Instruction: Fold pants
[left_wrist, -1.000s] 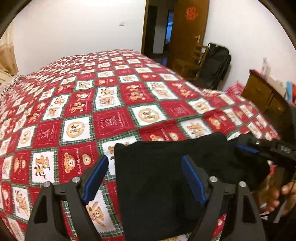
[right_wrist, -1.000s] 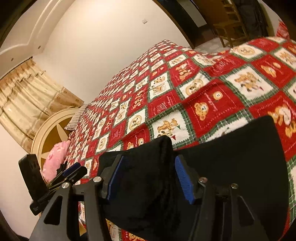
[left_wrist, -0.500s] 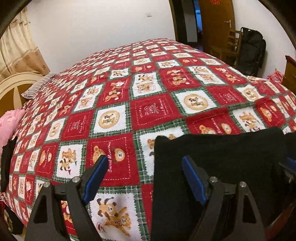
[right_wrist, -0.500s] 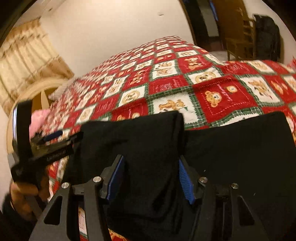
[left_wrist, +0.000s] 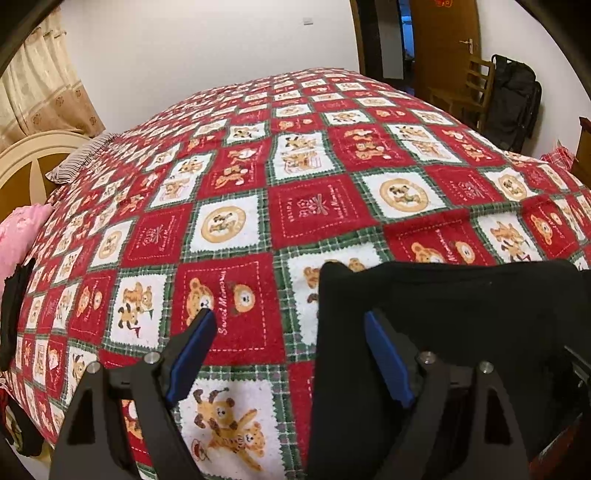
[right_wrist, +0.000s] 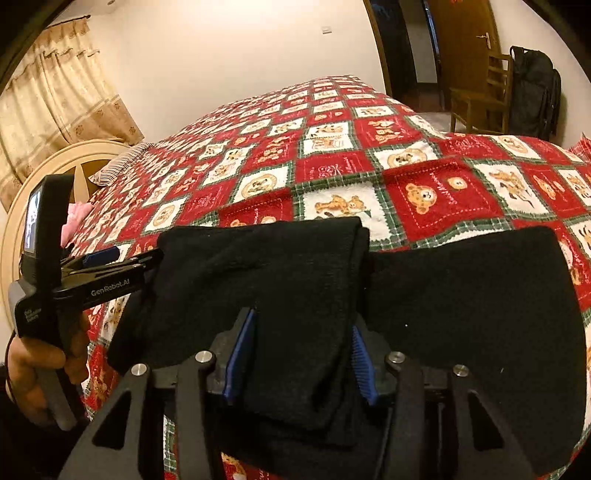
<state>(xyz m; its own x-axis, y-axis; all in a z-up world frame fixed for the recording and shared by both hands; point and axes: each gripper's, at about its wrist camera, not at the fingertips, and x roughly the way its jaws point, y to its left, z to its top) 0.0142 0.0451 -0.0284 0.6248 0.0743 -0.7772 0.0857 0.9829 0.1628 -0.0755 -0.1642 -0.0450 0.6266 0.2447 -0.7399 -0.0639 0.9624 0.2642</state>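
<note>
Two tools over black pants (right_wrist: 461, 295) on bed (left_wrist: 314, 210): right tool (right_wrist: 301, 354) clamps folded layer; left tool (left_wrist: 288, 354) gapes wide beside pants.

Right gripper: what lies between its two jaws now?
A folded layer of the black pants fills the gap between the jaws of the right gripper, seen in the right wrist view.

— What's around me?
— Red bear-print quilt (left_wrist: 258, 206) across the bed, striped pillow (left_wrist: 79, 162) by my headboard (right_wrist: 55, 166).
— Further back?
— Curtain (right_wrist: 55, 99), wooden chair (right_wrist: 480, 92), black backpack (right_wrist: 535, 88).
</note>
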